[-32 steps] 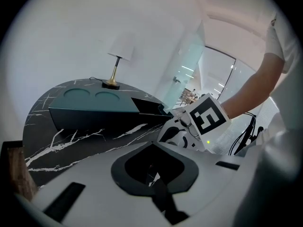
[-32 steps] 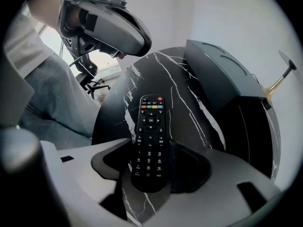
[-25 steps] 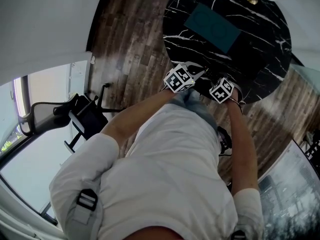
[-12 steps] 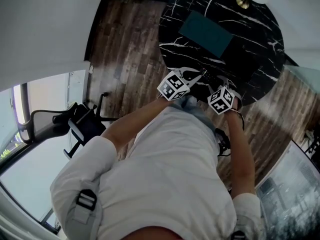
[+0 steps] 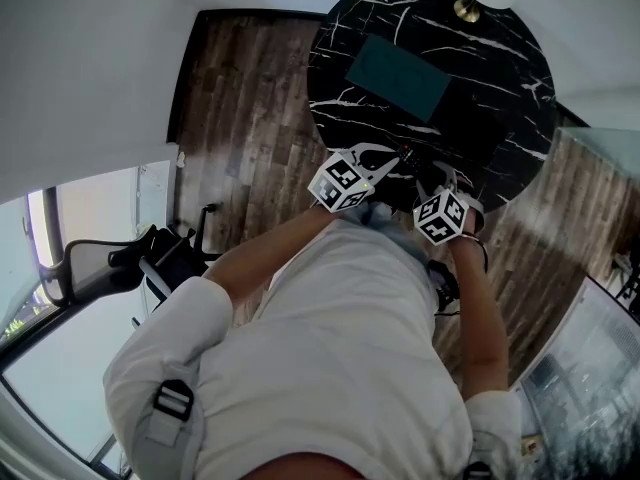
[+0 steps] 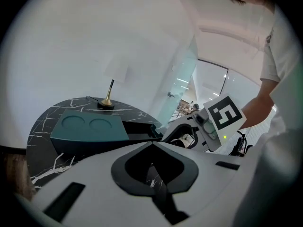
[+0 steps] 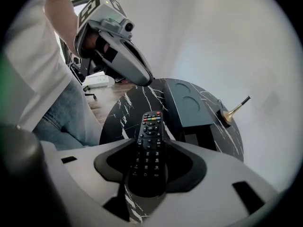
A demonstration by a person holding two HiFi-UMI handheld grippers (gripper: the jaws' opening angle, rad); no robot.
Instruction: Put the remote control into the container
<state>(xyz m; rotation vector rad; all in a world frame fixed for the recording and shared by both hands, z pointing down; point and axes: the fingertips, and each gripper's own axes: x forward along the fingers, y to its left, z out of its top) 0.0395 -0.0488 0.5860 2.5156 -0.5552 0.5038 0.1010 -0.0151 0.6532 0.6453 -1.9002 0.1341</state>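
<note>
One remote control (image 7: pixel 148 148), one container (image 7: pixel 187 106).

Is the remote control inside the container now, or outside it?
Outside. The remote control is held in the right gripper, whose jaws have just been closing on it, above the table and short of the teal container.

I count one round marble table (image 5: pixel 500 118), with one teal container (image 5: pixel 398 76) and one brass stand (image 5: pixel 465 9) on it, and one remote control (image 7: pixel 149 148) above it.

Teal container (image 6: pixel 90 126) on black marble table (image 6: pixel 41 135), brass stand (image 6: pixel 107 101) behind
</note>
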